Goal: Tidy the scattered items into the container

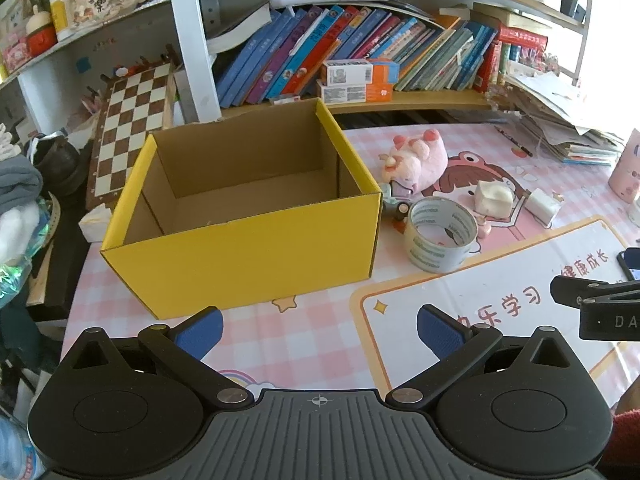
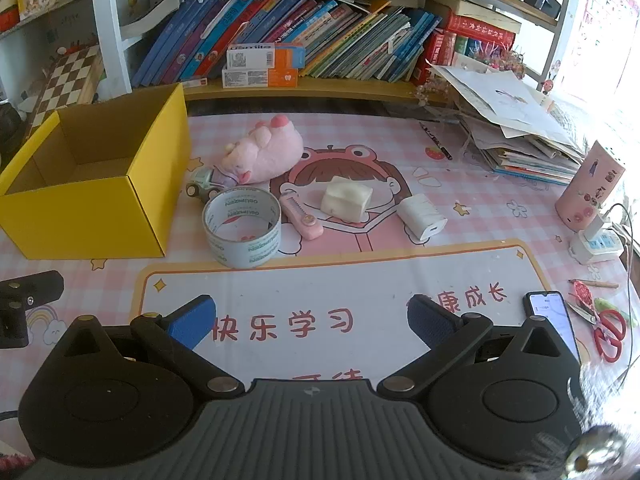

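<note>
Both sets of jaws spread wide, nothing between them. Yellow box (image 1: 240, 256) empty, at the worktop's left. Items sit clustered to its right: tape roll (image 2: 242, 226), pink plush (image 2: 266, 152), toy car (image 2: 202, 184) tucked between plush and tape, pink cutter (image 2: 301, 216), white block (image 2: 346, 198), charger (image 2: 422, 216). Risks: tape roll rolls off if clipped; car hard to reach cleanly; light box likely slides if bumped.

A child's study desk at home: cartoon desk mat (image 2: 360, 264) ahead of the tool, crowded bookshelf (image 2: 304, 28) beyond.
</note>
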`<action>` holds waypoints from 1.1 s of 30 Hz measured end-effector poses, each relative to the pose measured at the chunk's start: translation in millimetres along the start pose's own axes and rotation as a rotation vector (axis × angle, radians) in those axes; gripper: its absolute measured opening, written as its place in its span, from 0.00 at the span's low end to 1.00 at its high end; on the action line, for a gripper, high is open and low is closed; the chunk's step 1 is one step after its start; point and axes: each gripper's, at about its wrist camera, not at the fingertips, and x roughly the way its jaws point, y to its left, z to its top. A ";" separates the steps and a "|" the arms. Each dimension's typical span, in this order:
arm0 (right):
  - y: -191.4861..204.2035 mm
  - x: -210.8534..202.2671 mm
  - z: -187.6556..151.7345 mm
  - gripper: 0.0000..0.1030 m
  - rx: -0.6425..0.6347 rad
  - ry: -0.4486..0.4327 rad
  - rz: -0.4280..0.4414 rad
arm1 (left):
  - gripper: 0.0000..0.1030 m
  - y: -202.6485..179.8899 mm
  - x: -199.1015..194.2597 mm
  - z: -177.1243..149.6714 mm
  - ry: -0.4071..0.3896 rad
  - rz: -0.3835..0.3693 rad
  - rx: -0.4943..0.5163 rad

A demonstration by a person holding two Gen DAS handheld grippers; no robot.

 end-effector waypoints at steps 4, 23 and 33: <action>1.1 0.8 0.6 1.00 -0.002 0.000 -0.002 | 1.00 -5.4 3.7 -0.9 0.023 0.010 0.001; 1.8 2.2 1.8 1.00 -0.006 0.000 -0.002 | 1.00 2.5 6.0 -0.3 0.028 -0.013 -0.006; 1.6 3.5 1.9 1.00 -0.009 0.005 0.001 | 1.00 0.9 6.0 -0.9 0.031 -0.011 -0.003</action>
